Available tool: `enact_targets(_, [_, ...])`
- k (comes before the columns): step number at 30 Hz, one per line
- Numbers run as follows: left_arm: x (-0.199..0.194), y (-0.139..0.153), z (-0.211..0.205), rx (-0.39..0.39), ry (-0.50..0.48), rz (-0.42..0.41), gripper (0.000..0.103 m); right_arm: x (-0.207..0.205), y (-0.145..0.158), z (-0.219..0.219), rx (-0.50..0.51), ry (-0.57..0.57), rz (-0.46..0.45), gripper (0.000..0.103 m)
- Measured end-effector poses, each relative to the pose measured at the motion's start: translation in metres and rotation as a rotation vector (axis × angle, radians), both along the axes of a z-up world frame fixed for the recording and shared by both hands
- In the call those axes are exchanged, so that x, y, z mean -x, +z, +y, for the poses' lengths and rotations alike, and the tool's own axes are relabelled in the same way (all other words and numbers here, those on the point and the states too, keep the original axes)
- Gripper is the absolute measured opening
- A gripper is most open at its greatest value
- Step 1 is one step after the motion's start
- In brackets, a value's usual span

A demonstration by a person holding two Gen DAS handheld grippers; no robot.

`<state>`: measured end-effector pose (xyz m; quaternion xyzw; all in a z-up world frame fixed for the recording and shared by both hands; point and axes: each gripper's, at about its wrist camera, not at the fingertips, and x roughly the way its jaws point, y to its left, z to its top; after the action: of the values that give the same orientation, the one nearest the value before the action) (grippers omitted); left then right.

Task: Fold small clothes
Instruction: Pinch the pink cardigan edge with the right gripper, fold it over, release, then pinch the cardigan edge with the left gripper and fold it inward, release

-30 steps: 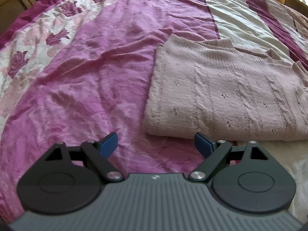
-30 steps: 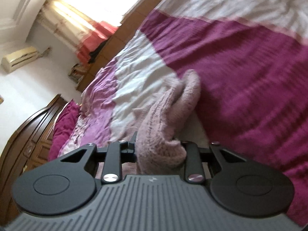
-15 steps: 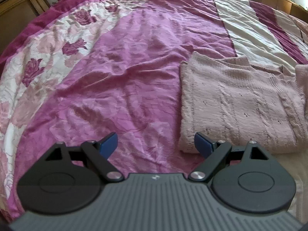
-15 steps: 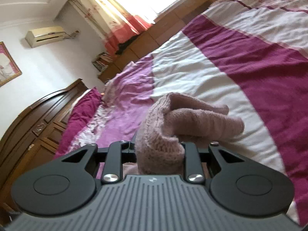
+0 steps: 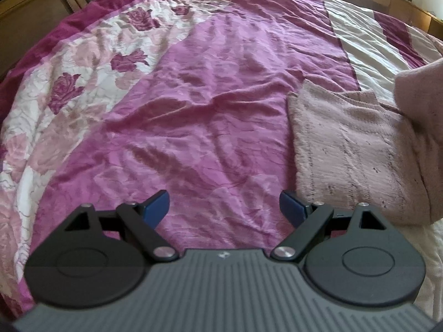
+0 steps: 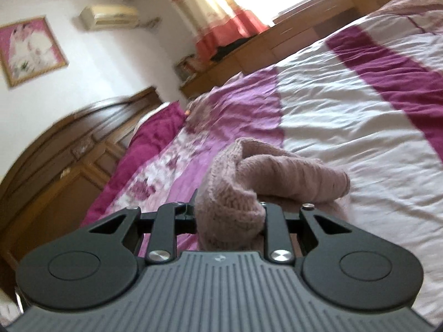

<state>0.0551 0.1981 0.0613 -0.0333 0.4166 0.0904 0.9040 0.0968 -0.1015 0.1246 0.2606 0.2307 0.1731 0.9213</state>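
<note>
Ahead of my left tongs (image 5: 224, 207), which stand released with their blue pads wide apart and nothing between them, the pink knit sweater (image 5: 351, 155) lies on the bedspread (image 5: 193, 110) to the right, already folded into a flat, roughly rectangular panel. Its long axis seems to run away from me up the bed, with one short edge just beside my right-hand pad; along the right margin of this view a further flap of the knit rises off the panel, so I judge that a fold is under way rather than finished. From the right wrist view, my right tongs (image 6: 229, 218) are clenched on a bunched part of the sweater (image 6: 277, 174), and a rolled tube of it, perhaps a sleeve, points off to the right over the white stripe of the bedspread (image 6: 346, 105). I reckon the first folds are made; what is left is laying this held part across the panel and smoothing it flat.
</note>
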Motion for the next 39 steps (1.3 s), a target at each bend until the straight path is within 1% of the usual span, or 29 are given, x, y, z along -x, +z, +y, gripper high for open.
enact_targets(3, [0.003,0.0,0.008,0.004,0.015,-0.003,0.088,-0.003,-0.005,0.036,0.072,0.06,0.006,0.028])
enact_targets(5, [0.005,-0.001,0.013,0.007,0.025,-0.003,0.088,-0.005,-0.014,0.063,0.134,0.094,0.014,0.028])
enact_targets(8, [0.008,-0.003,0.02,0.012,0.039,0.001,0.088,-0.009,-0.036,0.1,0.214,0.136,0.048,0.028])
enact_targets(12, [0.011,-0.007,0.03,0.023,0.055,0.007,0.088,-0.014,-0.069,0.136,0.326,0.188,0.112,0.029])
enact_targets(13, [0.011,-0.008,0.032,0.026,0.058,0.008,0.088,-0.013,-0.075,0.144,0.35,0.195,0.123,0.031])
enact_targets(15, [0.012,-0.01,0.036,0.032,0.063,0.008,0.088,-0.01,-0.083,0.152,0.393,0.212,0.114,0.035])
enact_targets(16, [0.013,-0.01,0.037,0.035,0.064,0.005,0.088,-0.007,-0.083,0.156,0.403,0.219,0.103,0.042])
enact_targets(17, [0.013,-0.009,0.038,0.04,0.063,0.002,0.088,-0.007,-0.083,0.156,0.408,0.228,0.101,0.049])
enact_targets(18, [0.012,-0.008,0.039,0.047,0.062,-0.003,0.088,-0.004,-0.082,0.157,0.402,0.245,0.102,0.05])
enact_targets(20, [0.01,-0.006,0.04,0.064,0.06,-0.014,0.088,-0.001,-0.078,0.153,0.373,0.262,0.104,0.058])
enact_targets(26, [0.003,0.007,0.032,0.101,0.027,-0.052,0.088,0.024,-0.058,0.129,0.272,0.304,0.102,0.066])
enact_targets(29, [-0.002,0.017,0.022,0.111,-0.006,-0.079,0.088,0.037,-0.048,0.115,0.251,0.297,0.091,0.066])
enact_targets(33, [-0.011,0.029,0.003,0.126,-0.057,-0.115,0.088,0.049,-0.035,0.093,0.242,0.255,0.07,0.066])
enact_targets(35, [-0.018,0.032,-0.007,0.129,-0.085,-0.136,0.088,0.05,-0.031,0.081,0.229,0.217,0.066,0.068])
enact_targets(39, [-0.043,0.029,-0.029,0.131,-0.134,-0.153,0.088,0.051,-0.029,0.053,0.188,0.098,0.068,0.071])
